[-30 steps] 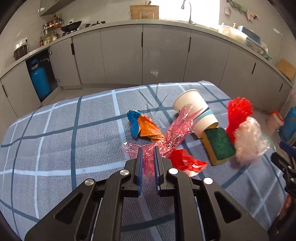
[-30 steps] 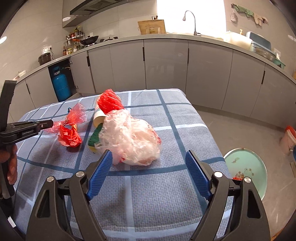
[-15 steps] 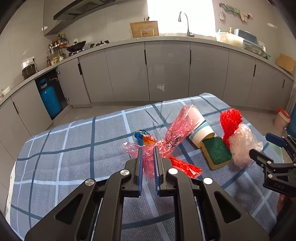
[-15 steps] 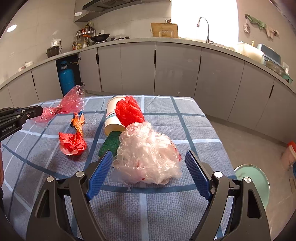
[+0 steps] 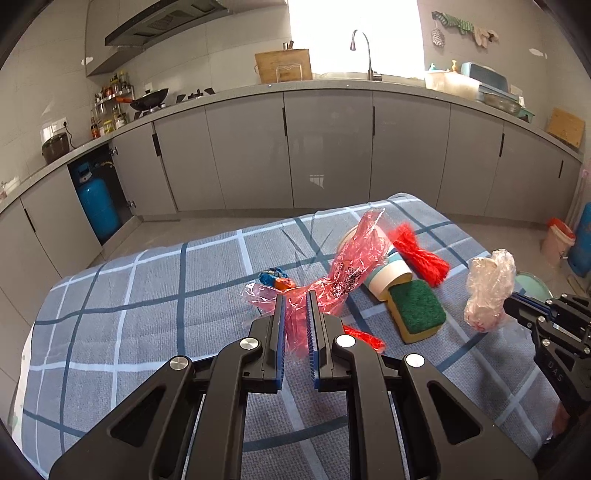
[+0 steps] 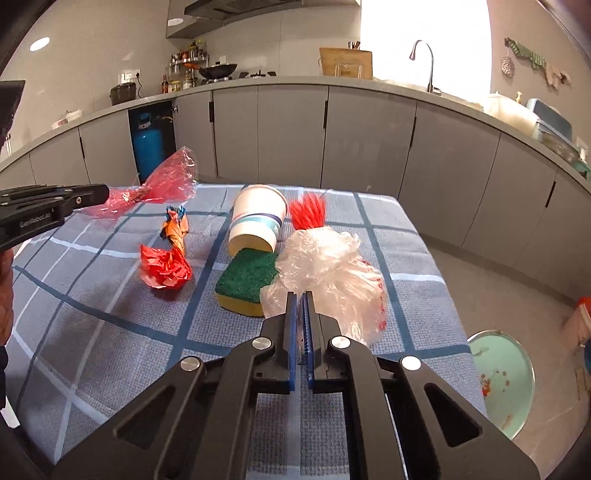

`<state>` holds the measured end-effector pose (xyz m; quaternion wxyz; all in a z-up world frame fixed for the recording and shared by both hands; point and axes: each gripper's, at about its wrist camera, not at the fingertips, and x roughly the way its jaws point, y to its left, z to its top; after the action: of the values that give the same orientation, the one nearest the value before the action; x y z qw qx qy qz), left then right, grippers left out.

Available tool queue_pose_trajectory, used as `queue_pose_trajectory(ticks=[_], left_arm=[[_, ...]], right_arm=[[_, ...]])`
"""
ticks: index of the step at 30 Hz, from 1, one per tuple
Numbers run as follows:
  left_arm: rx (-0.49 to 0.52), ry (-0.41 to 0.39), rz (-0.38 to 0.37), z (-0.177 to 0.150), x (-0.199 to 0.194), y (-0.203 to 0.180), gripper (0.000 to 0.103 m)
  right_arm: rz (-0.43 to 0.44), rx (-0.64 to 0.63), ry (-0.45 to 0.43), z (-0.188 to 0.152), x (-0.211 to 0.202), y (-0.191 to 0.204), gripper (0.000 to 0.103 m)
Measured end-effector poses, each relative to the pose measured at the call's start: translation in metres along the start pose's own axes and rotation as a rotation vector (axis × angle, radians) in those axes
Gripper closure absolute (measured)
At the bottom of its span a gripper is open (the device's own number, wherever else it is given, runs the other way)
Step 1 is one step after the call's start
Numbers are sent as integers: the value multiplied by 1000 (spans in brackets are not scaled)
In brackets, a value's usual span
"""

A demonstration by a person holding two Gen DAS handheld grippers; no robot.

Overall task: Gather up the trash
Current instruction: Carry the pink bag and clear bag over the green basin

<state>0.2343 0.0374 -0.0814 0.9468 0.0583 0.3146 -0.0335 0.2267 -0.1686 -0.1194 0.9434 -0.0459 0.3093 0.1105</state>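
Paper cup (image 5: 384,271) partly hidden behind pink wrapper (image 5: 354,266).

Grey cabinets (image 5: 328,147) curve under a counter (image 5: 332,85) with a tap (image 5: 364,51) below a bright window (image 5: 354,33). A blue gas cylinder (image 5: 96,203) stands in an open bay; the floor (image 6: 517,288) is grey.

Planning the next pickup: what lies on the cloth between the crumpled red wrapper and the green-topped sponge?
Nothing: in the right wrist view the checked cloth is bare between the crumpled red wrapper and the sponge.

"GenRobot.AI" on left gripper (image 6: 92,195); "DAS" on right gripper (image 5: 517,306)
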Motion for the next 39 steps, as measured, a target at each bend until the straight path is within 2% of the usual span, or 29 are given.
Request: queue_pose_trajectory(ticks=[17, 39], left_arm=[[53, -52, -39, 14, -25, -33, 91], [213, -132, -223, 44, -38, -141, 91]], right_arm=[[-29, 54, -79, 2, -43, -23, 98], [-164, 188, -140, -14, -84, -95, 98]])
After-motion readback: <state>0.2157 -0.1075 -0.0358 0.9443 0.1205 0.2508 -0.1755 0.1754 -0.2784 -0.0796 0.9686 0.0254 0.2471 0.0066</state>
